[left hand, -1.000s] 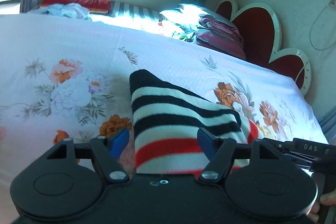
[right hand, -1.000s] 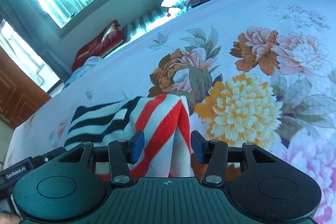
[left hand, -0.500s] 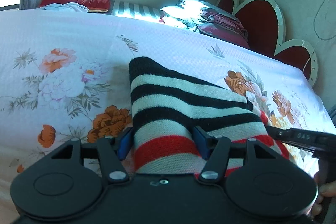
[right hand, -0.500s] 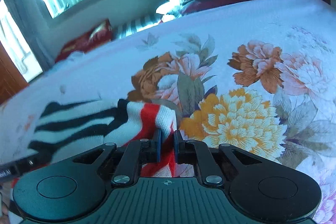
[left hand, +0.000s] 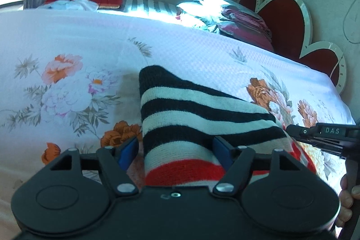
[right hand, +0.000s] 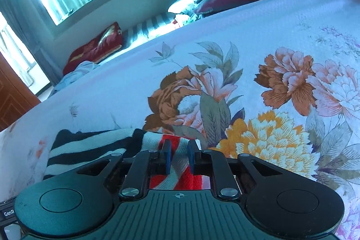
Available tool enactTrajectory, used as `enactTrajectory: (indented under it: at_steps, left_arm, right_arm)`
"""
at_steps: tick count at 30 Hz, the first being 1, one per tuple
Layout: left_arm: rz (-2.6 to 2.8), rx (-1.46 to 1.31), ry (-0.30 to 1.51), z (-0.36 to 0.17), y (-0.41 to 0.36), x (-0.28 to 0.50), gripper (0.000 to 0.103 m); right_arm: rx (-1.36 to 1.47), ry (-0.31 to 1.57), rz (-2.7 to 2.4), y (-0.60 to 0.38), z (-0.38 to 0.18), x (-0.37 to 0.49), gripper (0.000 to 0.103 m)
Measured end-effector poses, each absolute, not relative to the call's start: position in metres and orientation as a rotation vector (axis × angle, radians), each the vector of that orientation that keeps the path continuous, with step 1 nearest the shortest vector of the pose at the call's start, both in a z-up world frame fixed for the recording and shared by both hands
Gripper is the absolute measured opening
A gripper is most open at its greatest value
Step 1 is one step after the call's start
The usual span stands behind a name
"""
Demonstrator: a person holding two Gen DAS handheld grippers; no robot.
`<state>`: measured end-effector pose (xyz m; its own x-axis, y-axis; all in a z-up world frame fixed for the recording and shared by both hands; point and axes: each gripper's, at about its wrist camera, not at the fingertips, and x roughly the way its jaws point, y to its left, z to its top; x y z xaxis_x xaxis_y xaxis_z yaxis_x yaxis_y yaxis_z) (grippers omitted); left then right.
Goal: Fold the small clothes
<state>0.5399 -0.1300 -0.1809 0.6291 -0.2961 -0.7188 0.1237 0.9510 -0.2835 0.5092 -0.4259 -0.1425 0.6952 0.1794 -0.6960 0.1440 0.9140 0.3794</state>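
While the left gripper (left hand: 175,152) straddles the near end of the striped knit (left hand: 191,118) on the floral bedspread (left hand: 67,42), its jaws have just been opening: the left pad now stands clear of the cloth, the right pad sits at the fold, so I read it as released or nearly so. The right gripper (right hand: 178,160), wide a second ago, closed onto the red-and-white edge; its jaws have since been opening slightly, yet fabric is bunched tight between the pads, so it has the grip. Knit lies flatter and lower than a second ago, folded over, black stripes far, red near. My read: one fold is set down and the left side is letting go. Hard to tell: the knit's near edge is hidden under both gripper bodies, the garment type is unclear, and whether the right pad of the left gripper touches cloth.
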Motion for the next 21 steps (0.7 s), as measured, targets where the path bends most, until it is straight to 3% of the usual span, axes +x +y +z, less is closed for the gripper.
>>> enactTrajectory:
  at_steps: [4, 14, 16, 18, 21]
  left_arm:
    - [-0.241, -0.21, 0.854, -0.184, -0.13, 0.539, 0.076]
    - [-0.275, -0.185, 0.827, -0.161, -0.12, 0.504, 0.074]
    - [-0.288, -0.176, 0.829, -0.159, -0.118, 0.493, 0.074]
    - [-0.299, -0.178, 0.828, -0.158, -0.116, 0.481, 0.074]
    - [-0.308, -0.197, 0.836, -0.16, -0.113, 0.469, 0.074]
  right_arm:
    - [0.384, 0.832, -0.006, -0.426, -0.155, 0.512, 0.02]
    - [0.423, 0.786, 0.084, -0.426, -0.116, 0.457, 0.024]
    - [0.426, 0.791, 0.1, -0.423, -0.115, 0.443, 0.03]
    - [0.437, 0.796, 0.106, -0.42, -0.116, 0.431, 0.052]
    - [0.459, 0.807, 0.114, -0.419, -0.121, 0.413, 0.054]
